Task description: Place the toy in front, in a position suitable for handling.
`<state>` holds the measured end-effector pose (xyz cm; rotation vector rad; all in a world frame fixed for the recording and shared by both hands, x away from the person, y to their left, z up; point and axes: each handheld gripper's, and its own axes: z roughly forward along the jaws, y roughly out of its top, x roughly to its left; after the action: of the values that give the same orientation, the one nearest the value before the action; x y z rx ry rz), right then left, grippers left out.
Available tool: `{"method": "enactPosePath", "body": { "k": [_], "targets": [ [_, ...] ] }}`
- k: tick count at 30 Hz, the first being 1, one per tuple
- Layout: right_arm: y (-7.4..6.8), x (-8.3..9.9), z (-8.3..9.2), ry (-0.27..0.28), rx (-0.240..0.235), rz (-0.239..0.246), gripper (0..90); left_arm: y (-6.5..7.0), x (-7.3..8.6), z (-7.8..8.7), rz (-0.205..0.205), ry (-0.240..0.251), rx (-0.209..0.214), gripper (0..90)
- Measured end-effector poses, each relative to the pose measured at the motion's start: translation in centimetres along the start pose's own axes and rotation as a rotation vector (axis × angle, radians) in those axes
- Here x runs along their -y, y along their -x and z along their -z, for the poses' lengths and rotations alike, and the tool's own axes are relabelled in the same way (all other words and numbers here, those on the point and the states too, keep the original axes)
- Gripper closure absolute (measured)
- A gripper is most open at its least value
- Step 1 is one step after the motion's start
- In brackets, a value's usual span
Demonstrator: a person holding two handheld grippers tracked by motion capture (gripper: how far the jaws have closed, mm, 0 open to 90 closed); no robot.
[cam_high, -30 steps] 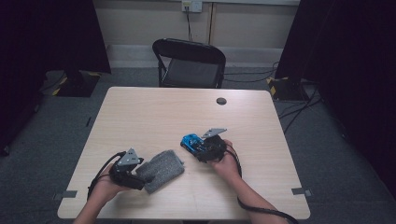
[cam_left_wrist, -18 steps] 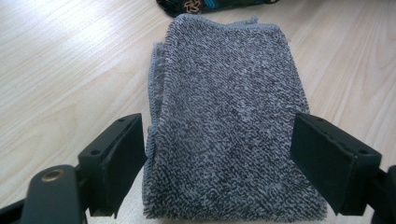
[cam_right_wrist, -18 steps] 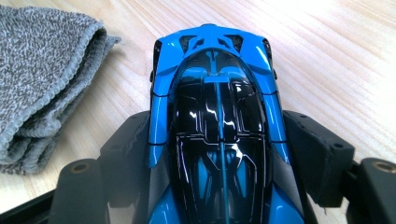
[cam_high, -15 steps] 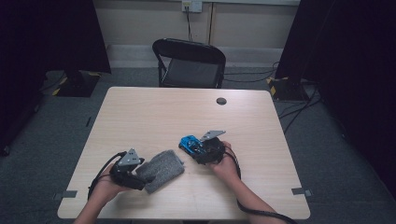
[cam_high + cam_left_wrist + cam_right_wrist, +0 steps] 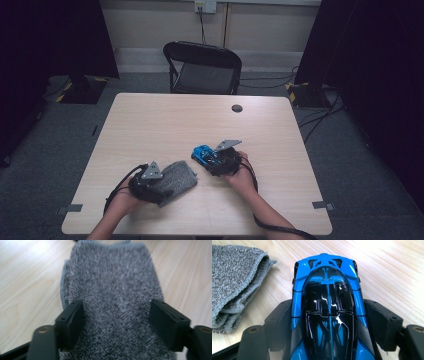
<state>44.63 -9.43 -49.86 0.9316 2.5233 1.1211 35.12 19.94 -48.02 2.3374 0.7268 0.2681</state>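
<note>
A folded grey cloth (image 5: 179,177) lies on the wooden table (image 5: 165,125) near its front left. My left gripper (image 5: 161,186) reaches over it from the left. In the left gripper view the cloth (image 5: 112,290) is squeezed narrow between the two black jaws of that gripper (image 5: 116,308), which have just been closing on it. To the right, my right gripper (image 5: 209,157) is shut on a blue and black toy car (image 5: 202,152) resting on the table. The car (image 5: 328,290) points away between the jaws of the right gripper (image 5: 328,311), and the cloth (image 5: 234,282) lies at the left.
A small black round disc (image 5: 237,108) sits at the table's far right. A black folding chair (image 5: 205,70) stands behind the table. Cables trail from both grippers over the front edge. Bare wood spans the far half.
</note>
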Motion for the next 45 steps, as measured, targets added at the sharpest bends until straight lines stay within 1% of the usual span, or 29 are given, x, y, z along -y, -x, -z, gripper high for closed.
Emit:
{"method": "enactPosePath", "body": {
  "k": [2,3,4,5,6,8,10,11,12,14,18,19,20,21,22,25,26,28,31,32,33,34,36,39,41,42,43,44,45],
  "targets": [
    [0.1,0.0,0.0,0.005,-0.012,-0.012,26.4,-0.1,0.1,-0.1,0.027,-0.006,0.003,33.7],
    [0.2,0.0,0.0,0.008,-0.018,-0.015,26.4,-0.1,0.0,-0.1,0.039,-0.02,-0.001,40.5],
    [0.2,0.0,0.0,0.008,-0.018,-0.015,26.4,0.0,0.0,0.0,0.047,-0.031,-0.008,40.5],
    [0.2,0.0,0.0,0.008,-0.017,-0.009,26.4,0.0,-0.1,0.1,0.045,-0.044,-0.013,47.0],
    [0.2,0.0,0.0,0.008,-0.017,-0.009,26.4,0.1,-0.1,0.2,0.048,-0.053,-0.016,47.0],
    [0.3,0.1,0.1,0.011,-0.02,-0.012,26.3,0.2,0.0,0.6,0.053,-0.068,-0.015,54.2],
    [0.3,0.0,0.2,0.024,-0.025,-0.016,25.0,0.1,0.3,0.9,0.07,-0.065,-0.009,56.3],
    [0.4,-0.2,0.7,0.043,-0.02,-0.003,24.2,0.1,0.5,1.2,0.082,-0.068,-0.006,56.8],
    [0.4,-0.2,0.7,0.043,-0.02,-0.003,24.2,0.0,0.7,1.4,0.088,-0.066,-0.012,56.8],
    [0.5,-0.4,1.3,0.057,-0.022,-0.007,19.9,0.1,1.1,1.9,0.101,-0.049,-0.012,54.6],
    [0.6,-0.1,2.3,0.055,-0.022,-0.005,19.1,0.0,1.1,2.1,0.1,-0.034,-0.017,46.1],
    [0.6,0.3,2.8,0.045,-0.021,-0.007,17.3,0.1,1.0,2.1,0.099,-0.037,-0.021,42.3],
    [0.6,0.3,2.8,0.045,-0.021,-0.007,17.3,0.1,0.9,2.0,0.095,-0.035,-0.021,42.3],
    [0.5,0.7,3.2,0.039,-0.016,0.003,16.3,0.1,0.9,1.9,0.088,-0.032,-0.023,36.8],
    [0.5,0.7,3.2,0.039,-0.016,0.003,16.3,0.2,0.8,1.9,0.086,-0.028,-0.027,36.8],
    [0.6,1.5,3.8,0.029,-0.014,0.012,15.0,0.1,0.7,1.9,0.079,-0.013,-0.041,29.6],
    [0.7,2.0,3.9,0.029,-0.025,-0.002,14.5,0.1,0.7,2.0,0.08,-0.01,-0.044,26.6],
    [0.7,2.2,3.8,0.029,-0.016,0.003,14.2,0.0,0.6,2.0,0.094,0.006,-0.051,24.9],
    [0.5,3.0,3.4,0.028,-0.018,-0.01,14.3,-0.1,0.6,2.1,0.098,0.013,-0.056,24.4],
    [0.5,3.3,3.1,0.021,-0.009,-0.004,14.3,-0.2,0.7,2.2,0.099,0.012,-0.06,24.4],
    [0.3,3.4,2.9,0.006,0.016,0.013,14.7,-0.2,0.7,2.2,0.099,0.013,-0.06,24.7],
    [0.3,3.4,2.9,0.006,0.016,0.013,14.7,-0.2,0.7,2.2,0.097,0.016,-0.06,24.7],
    [0.1,3.5,2.9,-0.006,0.02,0.034,15.2,-0.2,0.7,2.2,0.089,0.014,-0.067,24.7],
    [0.0,3.5,2.9,-0.005,0.029,0.027,16.7,-0.2,0.7,2.2,0.078,0.015,-0.081,25.0],
    [0.0,3.5,2.9,-0.002,0.03,0.027,19.4,0.0,0.7,2.1,0.048,0.011,-0.101,25.2],
    [-0.1,3.6,3.0,0.01,0.018,0.044,23.9,0.0,0.6,2.2,0.056,0.015,-0.116,25.9],
    [-0.1,3.6,3.0,0.01,0.018,0.044,23.9,0.0,0.6,2.2,0.056,0.015,-0.116,26.4],
    [-0.1,3.6,3.0,0.009,0.017,0.043,23.9,-0.1,0.4,2.4,0.071,0.032,-0.112,26.4],
    [-0.1,3.6,3.1,0.01,0.02,0.042,24.0,-0.1,0.3,2.5,0.079,0.045,-0.107,29.7]
  ]
}}
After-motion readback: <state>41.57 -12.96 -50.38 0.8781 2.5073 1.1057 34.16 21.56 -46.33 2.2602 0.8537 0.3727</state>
